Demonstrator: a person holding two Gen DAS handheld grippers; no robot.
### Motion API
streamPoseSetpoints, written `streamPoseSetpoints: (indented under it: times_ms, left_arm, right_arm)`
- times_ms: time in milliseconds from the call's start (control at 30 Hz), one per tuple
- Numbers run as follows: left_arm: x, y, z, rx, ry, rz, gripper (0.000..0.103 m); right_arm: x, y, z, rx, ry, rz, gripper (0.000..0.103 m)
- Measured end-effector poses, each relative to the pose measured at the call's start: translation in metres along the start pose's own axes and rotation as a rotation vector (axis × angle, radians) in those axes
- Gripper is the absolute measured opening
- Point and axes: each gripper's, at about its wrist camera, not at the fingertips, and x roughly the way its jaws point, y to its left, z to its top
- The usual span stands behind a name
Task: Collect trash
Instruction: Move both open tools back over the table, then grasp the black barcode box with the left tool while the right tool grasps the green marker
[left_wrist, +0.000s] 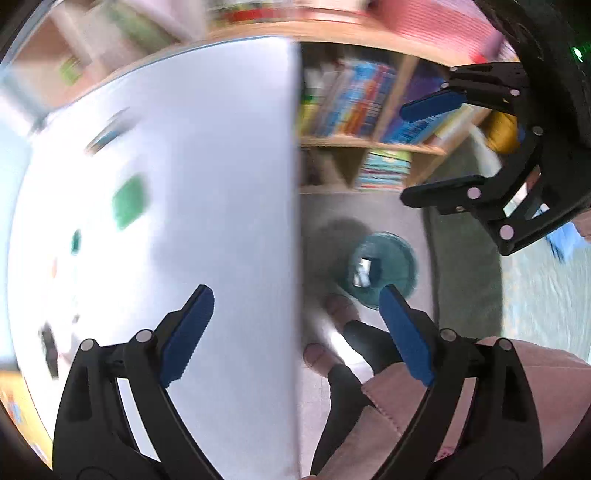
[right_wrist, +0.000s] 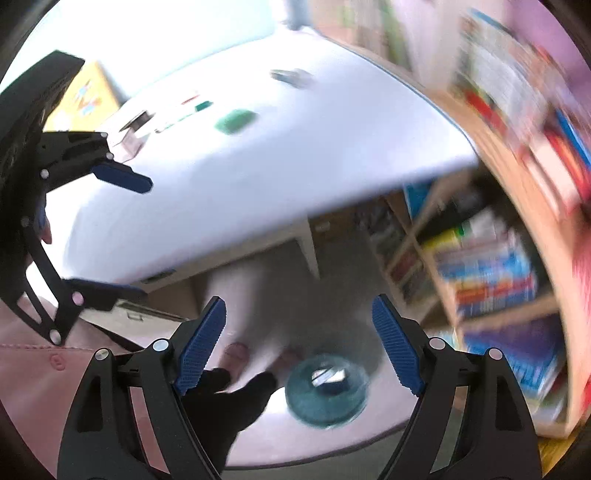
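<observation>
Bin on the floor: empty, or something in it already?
Not empty. The teal bin stands upright beside the white table, with pale scraps visible inside from both wrist views; blur hides what they are.

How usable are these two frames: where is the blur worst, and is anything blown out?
Left wrist view: table washed near-white, its green item smeared, bookshelf streaked; left gripper crisp. Right wrist view: heavier smear on the bookshelf, trash bin soft but readable, right gripper sharp, fisheye bending the table edge.
</observation>
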Motion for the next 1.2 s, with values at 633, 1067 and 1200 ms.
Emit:
streamPoseSetpoints:
  times_ms: [633,1067,1200]
  left_arm:
    - [-0.046,0.159,-0.085,-0.608,-0.058,0.207,0.090]
    - [-0.046,0.250,-0.113,-0.782,-0.045,0.241,0.090]
    - [-0.035,0.274,-0.115,-0.792,-0.023,0.238,0.090]
  right_arm:
    - [0.076,0.101,0.163,-0.547,0.022,0.156,0.082]
    - [0.129,0.143,0.234,-0.746,0.061,0.215,0.082]
    - [0.146,0.152,0.249,-0.787,0.085,0.226,0.082]
